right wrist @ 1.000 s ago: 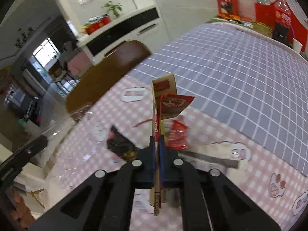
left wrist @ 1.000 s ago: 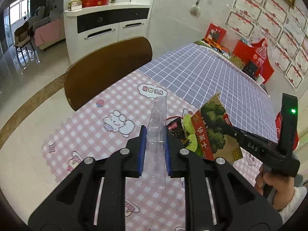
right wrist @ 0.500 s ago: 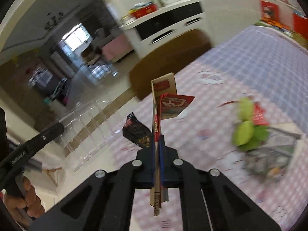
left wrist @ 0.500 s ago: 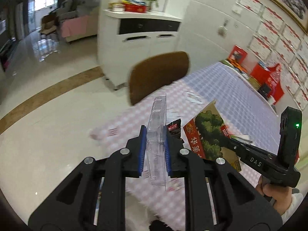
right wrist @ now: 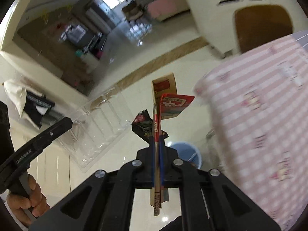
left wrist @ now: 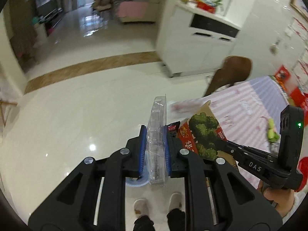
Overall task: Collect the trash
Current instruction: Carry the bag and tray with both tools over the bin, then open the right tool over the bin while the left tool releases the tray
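My left gripper point(left wrist: 154, 132) is shut on a clear plastic tray point(left wrist: 156, 119), held upright over the floor; the tray also shows in the right wrist view point(right wrist: 96, 132). My right gripper point(right wrist: 157, 143) is shut on a flattened cardboard box point(right wrist: 163, 94) with red and green print, together with a dark snack wrapper point(right wrist: 143, 125); the box also shows in the left wrist view point(left wrist: 204, 132). A blue bin point(right wrist: 187, 154) stands on the floor just beyond the right gripper, and its rim shows under the left gripper point(left wrist: 135, 182).
The table with pink checked cloth point(right wrist: 259, 115) is at the right, with green trash point(left wrist: 272, 132) left on it. A brown chair point(left wrist: 231, 75) and white cabinet point(left wrist: 202, 38) stand behind. Glossy white floor point(left wrist: 77, 115) lies ahead. My feet point(left wrist: 157, 204) are below.
Both grippers have swung left away from the table and now hang over the floor by the blue bin, still holding the tray and the box.
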The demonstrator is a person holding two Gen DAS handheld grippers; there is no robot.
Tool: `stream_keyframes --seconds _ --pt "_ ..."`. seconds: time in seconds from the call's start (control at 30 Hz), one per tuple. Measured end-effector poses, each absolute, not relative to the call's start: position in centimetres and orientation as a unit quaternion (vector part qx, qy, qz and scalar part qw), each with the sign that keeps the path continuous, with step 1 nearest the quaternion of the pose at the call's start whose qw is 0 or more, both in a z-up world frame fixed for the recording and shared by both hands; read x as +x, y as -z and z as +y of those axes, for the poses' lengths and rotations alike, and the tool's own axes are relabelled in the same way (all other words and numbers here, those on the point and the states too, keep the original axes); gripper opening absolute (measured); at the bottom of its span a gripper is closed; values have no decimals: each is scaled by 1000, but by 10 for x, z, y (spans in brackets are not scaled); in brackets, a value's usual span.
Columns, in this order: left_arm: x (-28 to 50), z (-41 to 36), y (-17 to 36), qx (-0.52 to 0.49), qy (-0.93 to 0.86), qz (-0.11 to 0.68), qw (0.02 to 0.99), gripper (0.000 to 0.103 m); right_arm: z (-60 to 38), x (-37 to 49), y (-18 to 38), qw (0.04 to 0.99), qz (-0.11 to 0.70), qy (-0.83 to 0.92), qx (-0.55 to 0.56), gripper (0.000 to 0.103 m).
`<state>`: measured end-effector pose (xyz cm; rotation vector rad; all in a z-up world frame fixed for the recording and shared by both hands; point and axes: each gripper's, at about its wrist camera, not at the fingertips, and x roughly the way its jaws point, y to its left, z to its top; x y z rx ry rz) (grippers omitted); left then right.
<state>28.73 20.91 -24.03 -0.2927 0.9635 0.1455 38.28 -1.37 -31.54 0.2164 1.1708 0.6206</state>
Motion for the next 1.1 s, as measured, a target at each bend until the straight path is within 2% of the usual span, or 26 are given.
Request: stream_keyframes --seconds 0.33,0.77,0.9,0.97,1.03,1.1 --pt "258 271 344 -190 -120 532 817 17 71 359 403 730 624 -278 34 5" --pt "241 302 424 -202 -159 582 771 17 123 368 479 702 664 -258 -18 6" --pt "237 309 434 -209 -163 589 763 17 131 372 499 691 676 -252 -33 11" --pt "237 309 437 -211 -164 590 762 17 130 373 505 690 680 -245 -32 21" --pt "237 309 440 -213 -164 593 759 17 137 381 506 690 680 -246 -27 25" --pt "238 307 442 -212 -163 595 758 17 136 381 505 691 680 -244 -35 26"
